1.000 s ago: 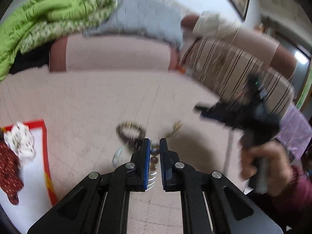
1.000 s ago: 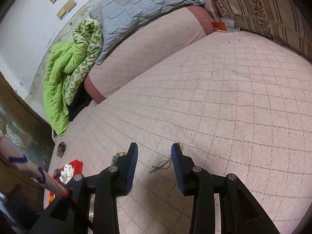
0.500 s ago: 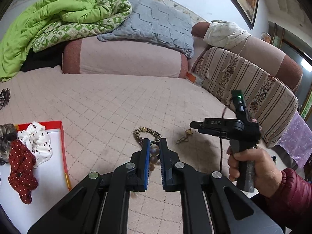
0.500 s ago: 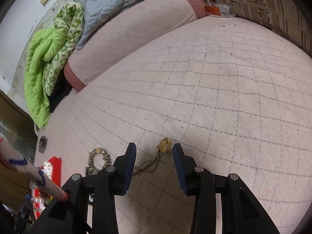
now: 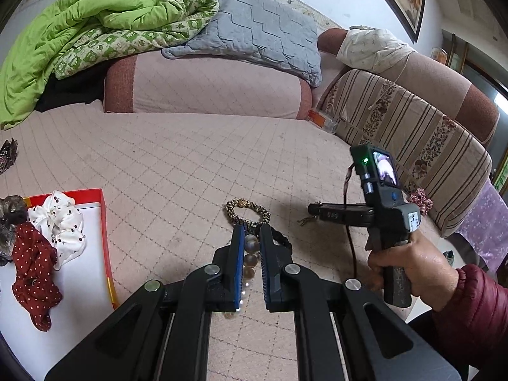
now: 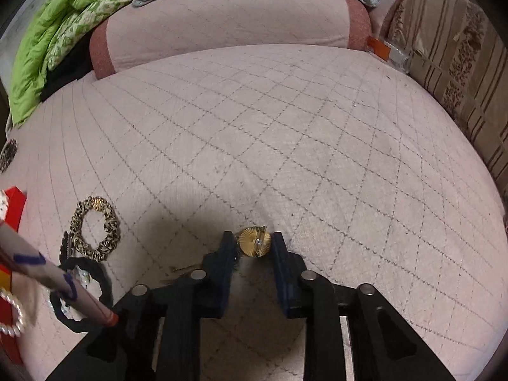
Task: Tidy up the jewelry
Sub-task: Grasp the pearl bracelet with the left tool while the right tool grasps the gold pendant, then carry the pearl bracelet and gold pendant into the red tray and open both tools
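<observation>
My left gripper (image 5: 252,233) is shut on a string of large pale beads (image 5: 250,250), held above the pink quilted bed. A leopard-print scrunchie (image 5: 247,211) lies just beyond its tips; it also shows in the right wrist view (image 6: 95,227). My right gripper (image 6: 254,244) is open and low over the bed, with a round gold pendant (image 6: 255,242) on a thin chain lying between its fingertips. In the left wrist view the right gripper (image 5: 312,209) points left, held by a hand. A red-rimmed white tray (image 5: 104,238) at the left holds a white dotted scrunchie (image 5: 65,222) and a red dotted one (image 5: 33,270).
A black lace hair band (image 6: 81,295) and a pearl bracelet (image 6: 14,314) lie at the left of the right wrist view. A pink bolster (image 5: 203,87), green quilt (image 5: 79,25) and grey pillow (image 5: 254,31) line the back. A striped cushion (image 5: 412,146) stands at the right.
My right gripper has dropped and moved forward until the gold pendant lies between its fingertips. My left gripper has stayed shut on the beads and steadied, a little higher.
</observation>
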